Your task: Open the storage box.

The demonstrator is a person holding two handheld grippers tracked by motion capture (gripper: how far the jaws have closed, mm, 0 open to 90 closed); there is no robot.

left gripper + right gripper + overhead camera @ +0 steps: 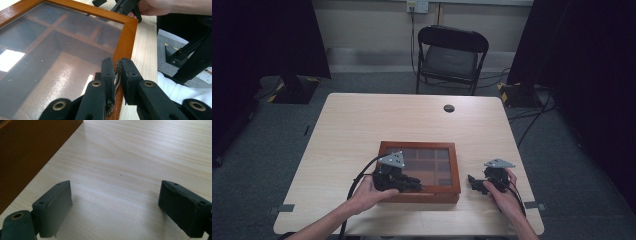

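A wooden box (pixel 420 172) with a glass lid sits in the lower centre of the high view on the table (pixel 362 125), its long axis running left to right across the frame. The left gripper (pixel 117 72) is at the box's front edge, jaws nearly together, pinching a small metal clasp (pixel 117 75). The right gripper (pixel 115 207), lower right of the box, hovers over bare table with jaws wide apart, holding nothing.

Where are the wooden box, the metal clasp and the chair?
wooden box (pixel 454 167): high view, right side of its frame.
metal clasp (pixel 116 75): left gripper view, strip between the jaws.
chair (pixel 451 61): high view, seat.
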